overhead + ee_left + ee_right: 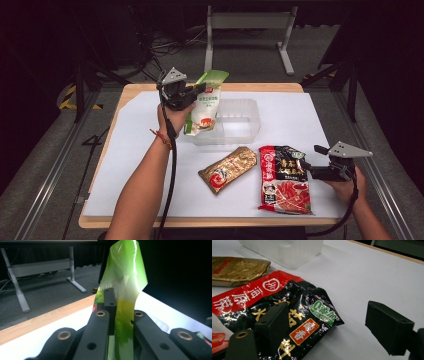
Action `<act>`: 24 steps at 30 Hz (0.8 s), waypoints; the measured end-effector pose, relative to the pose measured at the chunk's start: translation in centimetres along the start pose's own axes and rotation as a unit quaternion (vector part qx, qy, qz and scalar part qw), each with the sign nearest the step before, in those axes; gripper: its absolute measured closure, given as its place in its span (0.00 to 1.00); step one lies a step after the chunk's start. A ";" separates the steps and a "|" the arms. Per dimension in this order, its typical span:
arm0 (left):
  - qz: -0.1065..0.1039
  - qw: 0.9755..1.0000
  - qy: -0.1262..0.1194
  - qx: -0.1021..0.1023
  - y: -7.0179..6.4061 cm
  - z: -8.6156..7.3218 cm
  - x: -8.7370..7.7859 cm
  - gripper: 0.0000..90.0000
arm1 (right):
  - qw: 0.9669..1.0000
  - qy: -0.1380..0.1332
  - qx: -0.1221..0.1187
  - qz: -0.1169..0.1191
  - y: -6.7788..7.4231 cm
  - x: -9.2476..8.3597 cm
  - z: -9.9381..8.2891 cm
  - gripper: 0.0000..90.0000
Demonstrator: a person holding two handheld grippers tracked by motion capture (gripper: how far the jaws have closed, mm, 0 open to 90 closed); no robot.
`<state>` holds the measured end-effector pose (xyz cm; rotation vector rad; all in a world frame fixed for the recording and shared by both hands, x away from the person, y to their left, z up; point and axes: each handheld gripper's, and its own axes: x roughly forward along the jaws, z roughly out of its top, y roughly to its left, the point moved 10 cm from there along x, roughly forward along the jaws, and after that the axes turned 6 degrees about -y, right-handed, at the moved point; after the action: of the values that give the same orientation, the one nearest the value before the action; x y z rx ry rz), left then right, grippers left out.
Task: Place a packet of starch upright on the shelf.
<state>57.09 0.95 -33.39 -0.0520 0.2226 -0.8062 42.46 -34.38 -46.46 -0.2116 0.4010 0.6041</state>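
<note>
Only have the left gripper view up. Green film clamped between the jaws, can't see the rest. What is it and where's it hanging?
Observer: It's a green-and-white pouch, pinched at its top corner by the left gripper and hanging upright, with its lower end in the clear plastic bin.
Operator: Anything else on the table?
Observer: Two packets lie flat on the white sheet in front of the bin: a gold packet and a red-and-black packet.
Operator: Right gripper doing anything?
Observer: The right gripper is open and low at the red-and-black packet's upper right corner, one jaw over the packet, the other over bare sheet.
</note>
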 end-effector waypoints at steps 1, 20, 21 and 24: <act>0.002 1.000 0.003 0.000 0.1 -0.1 0.4 1.00 | 1.000 -0.001 0.002 0.001 0.0 0.0 0.0 0.22; 0.082 0.997 -0.004 -0.009 2.6 0.1 3.5 1.00 | 1.000 0.001 0.001 0.000 -0.1 -0.1 -0.2 0.22; 0.086 0.996 -0.005 -0.007 2.7 0.1 3.6 1.00 | 1.000 0.001 0.002 0.000 -0.1 -0.1 -0.2 0.22; 0.088 0.996 -0.003 0.000 2.6 0.0 3.9 1.00 | 1.000 -0.001 0.002 0.000 -0.2 -0.1 -0.2 0.22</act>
<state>61.56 -0.01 -34.45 -0.0351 0.2182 -0.6296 42.41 -34.65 -46.54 -0.2071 0.3999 0.6028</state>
